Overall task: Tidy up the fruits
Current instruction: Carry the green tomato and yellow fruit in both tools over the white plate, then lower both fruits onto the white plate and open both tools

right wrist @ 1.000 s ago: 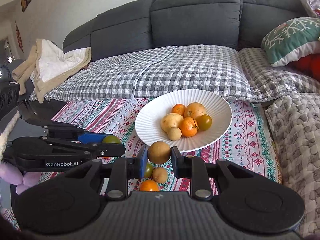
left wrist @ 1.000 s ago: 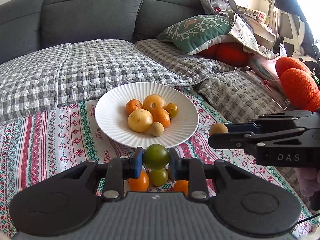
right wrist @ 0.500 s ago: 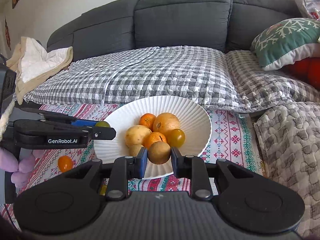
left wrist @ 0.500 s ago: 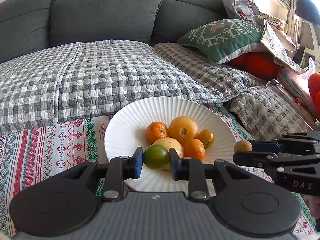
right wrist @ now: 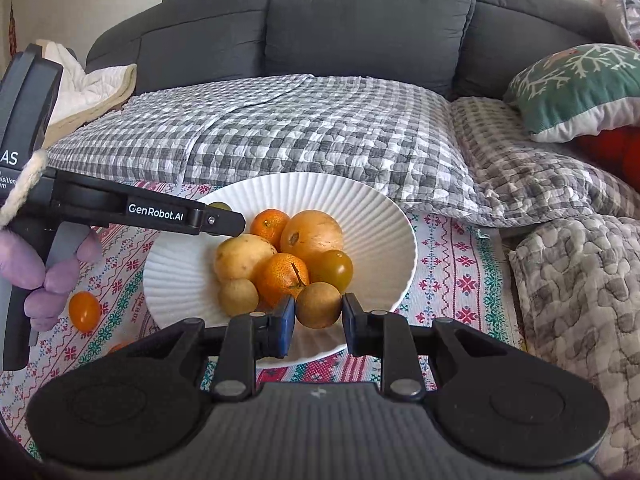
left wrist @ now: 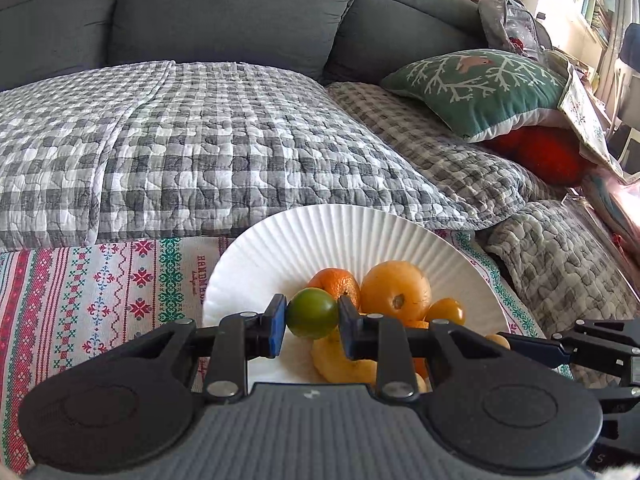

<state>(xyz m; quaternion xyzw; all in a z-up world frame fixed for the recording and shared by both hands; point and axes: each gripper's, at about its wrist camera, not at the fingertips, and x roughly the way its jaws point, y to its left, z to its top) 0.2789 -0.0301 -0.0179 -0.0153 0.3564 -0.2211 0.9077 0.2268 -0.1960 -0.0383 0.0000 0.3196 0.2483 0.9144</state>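
1. You're carrying two fruits over the white plate (right wrist: 372,216): left gripper (left wrist: 312,318) is clamped on a green tomato (left wrist: 311,319), right gripper (right wrist: 319,311) is clamped on a small brown fruit (right wrist: 318,305).
2. Both are hanging over the near side of the pile; release low onto bare plate, not on top of the heap, so nothing is rolling off.
3. Open one gripper at a time and keep the two apart.
4. Both fruits are near-round, so no real long axis; I can't tell where either stem is pointing.
5. An orange tomato (right wrist: 84,311) is lying on the patterned cloth (right wrist: 452,268) left of the plate, likely next.
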